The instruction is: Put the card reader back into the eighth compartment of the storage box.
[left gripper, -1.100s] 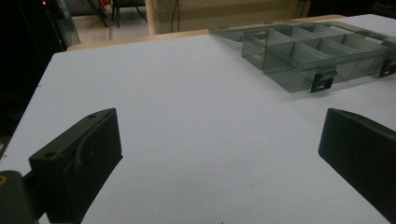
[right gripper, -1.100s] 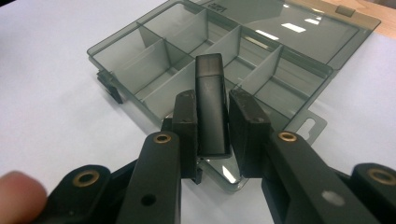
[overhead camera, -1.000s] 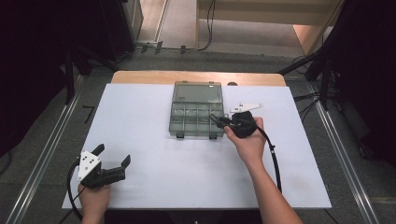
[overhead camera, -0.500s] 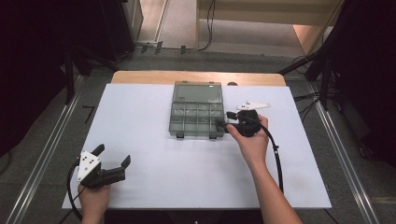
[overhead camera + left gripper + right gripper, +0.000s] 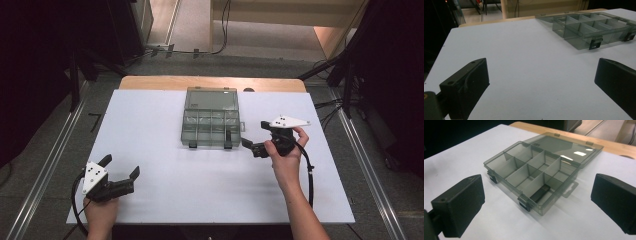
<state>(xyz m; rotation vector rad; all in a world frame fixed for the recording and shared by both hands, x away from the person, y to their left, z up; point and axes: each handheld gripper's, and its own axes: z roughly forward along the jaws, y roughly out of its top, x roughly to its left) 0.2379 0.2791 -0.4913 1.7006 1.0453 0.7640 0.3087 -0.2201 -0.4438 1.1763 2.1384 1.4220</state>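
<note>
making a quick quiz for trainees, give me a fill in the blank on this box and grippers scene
1. The lid of the grey compartment box lies ____.
2. The small black object lies in a compartment at the box's ____ row.
3. The right gripper, jaws apart, holds ____.
4. The left gripper is over the ____ sheet.

Missing words: open; front (latch-side); nothing; white

white table top (image 5: pixel 200 190), wooden edge strip at far side (image 5: pixel 150 82), grey floor (image 5: pixel 50 150), black cables beyond (image 5: pixel 220 30)
</note>
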